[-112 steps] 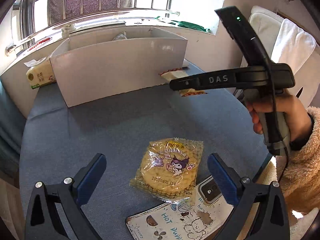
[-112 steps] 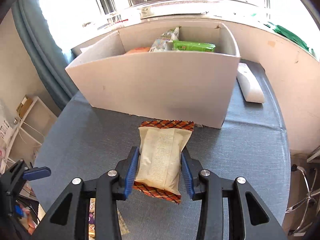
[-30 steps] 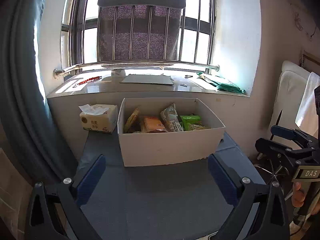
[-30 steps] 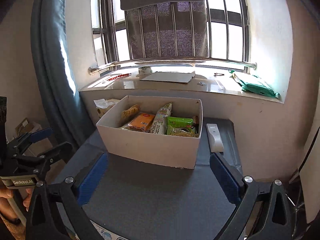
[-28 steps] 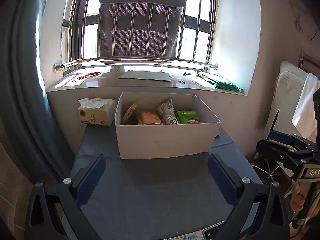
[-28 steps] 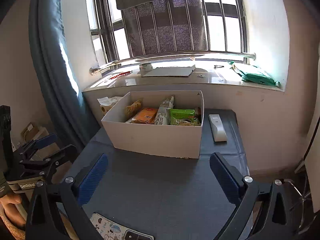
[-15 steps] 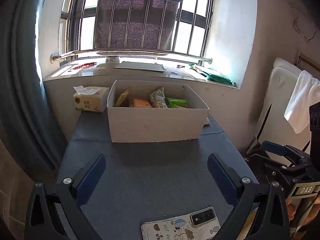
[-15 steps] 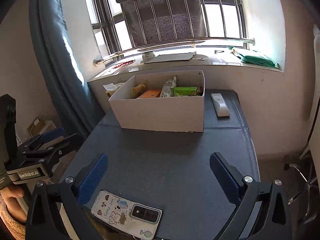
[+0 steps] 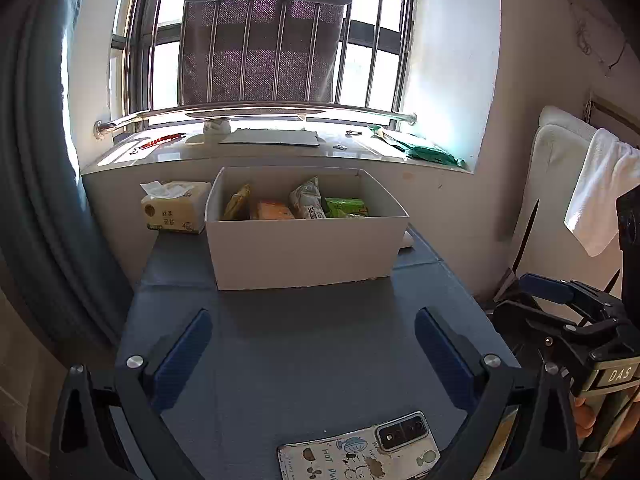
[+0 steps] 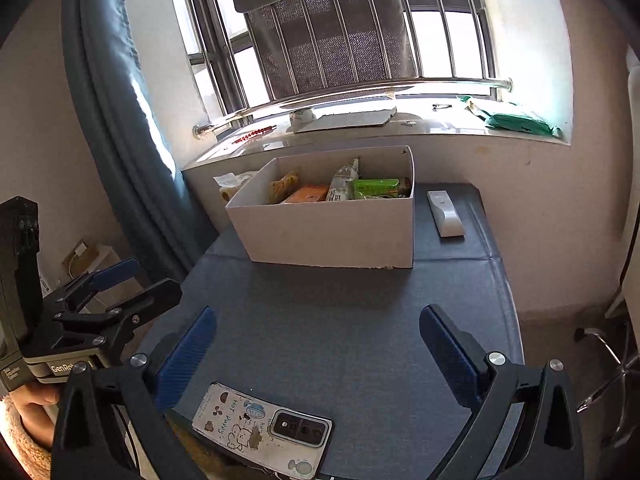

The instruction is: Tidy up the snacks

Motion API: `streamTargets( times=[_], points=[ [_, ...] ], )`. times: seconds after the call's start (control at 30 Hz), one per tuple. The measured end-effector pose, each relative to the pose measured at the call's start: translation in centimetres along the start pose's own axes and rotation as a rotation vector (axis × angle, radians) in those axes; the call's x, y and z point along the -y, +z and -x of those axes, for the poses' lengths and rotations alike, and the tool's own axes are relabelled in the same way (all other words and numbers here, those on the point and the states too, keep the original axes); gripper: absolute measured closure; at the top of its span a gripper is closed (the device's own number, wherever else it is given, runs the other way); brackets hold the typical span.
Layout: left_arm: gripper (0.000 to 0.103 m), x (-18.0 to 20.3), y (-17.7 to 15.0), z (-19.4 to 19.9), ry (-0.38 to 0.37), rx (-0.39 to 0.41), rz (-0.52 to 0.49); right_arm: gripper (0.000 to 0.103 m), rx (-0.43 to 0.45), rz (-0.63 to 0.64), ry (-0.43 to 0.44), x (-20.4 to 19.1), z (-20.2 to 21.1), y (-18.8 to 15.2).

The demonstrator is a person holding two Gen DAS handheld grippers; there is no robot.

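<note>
Both my left gripper [image 9: 314,354] and right gripper [image 10: 318,354] gape wide and empty; the snack box [image 9: 306,250] sits upper centre, dead ahead of both.

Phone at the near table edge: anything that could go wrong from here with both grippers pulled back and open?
1. The phone lies at the table's near edge, close under the right gripper; a careless sweep could knock it off.
2. The left gripper and right gripper sit side by side, so they might bump each other.
3. Snack packets stand upright in the box; a nudge to the box may tip them.
</note>
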State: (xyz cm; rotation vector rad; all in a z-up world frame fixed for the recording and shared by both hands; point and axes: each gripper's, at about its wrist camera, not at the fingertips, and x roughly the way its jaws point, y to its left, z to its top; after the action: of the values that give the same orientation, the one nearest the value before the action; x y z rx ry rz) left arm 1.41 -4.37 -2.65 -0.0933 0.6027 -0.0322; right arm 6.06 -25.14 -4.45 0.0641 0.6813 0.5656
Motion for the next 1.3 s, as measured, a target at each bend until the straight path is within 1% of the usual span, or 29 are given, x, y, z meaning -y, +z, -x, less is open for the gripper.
streamTargets(
  times=[1.3],
  points=[
    [0.0,-0.3,0.0,-0.1,0.005,-0.008,0.007,0.0,0.017,0.032,0.018,-1.0,0.5,-0.2]
  ],
)
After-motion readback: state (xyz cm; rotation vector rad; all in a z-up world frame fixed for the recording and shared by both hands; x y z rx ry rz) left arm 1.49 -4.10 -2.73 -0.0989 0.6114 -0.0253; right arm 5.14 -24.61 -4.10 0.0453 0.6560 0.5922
